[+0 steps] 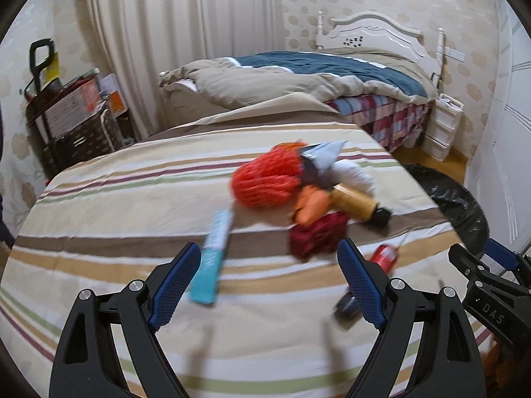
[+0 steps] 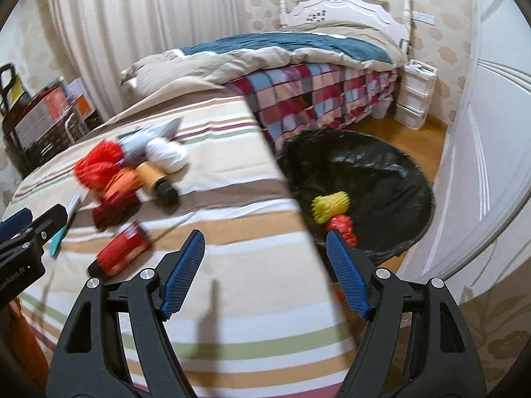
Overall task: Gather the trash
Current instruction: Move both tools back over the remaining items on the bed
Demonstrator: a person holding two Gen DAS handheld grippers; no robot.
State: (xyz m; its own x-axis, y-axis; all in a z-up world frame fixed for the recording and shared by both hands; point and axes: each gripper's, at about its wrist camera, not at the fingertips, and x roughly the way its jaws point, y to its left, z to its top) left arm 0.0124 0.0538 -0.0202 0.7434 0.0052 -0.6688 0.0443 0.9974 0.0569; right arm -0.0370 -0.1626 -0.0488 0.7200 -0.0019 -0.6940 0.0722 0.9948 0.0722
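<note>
Bedroom, striped worktop (image 1: 132,199) beside black bin bag (image 2: 381,179). Left claw (image 1: 268,282) and right claw (image 2: 265,272) wide, empty. Risk: clustered litter; red can (image 2: 122,248) may roll when nudged.

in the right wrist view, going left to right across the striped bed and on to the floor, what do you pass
teal tube → red can → black-capped yellow bottle → black trash bag → white drawer unit
</note>
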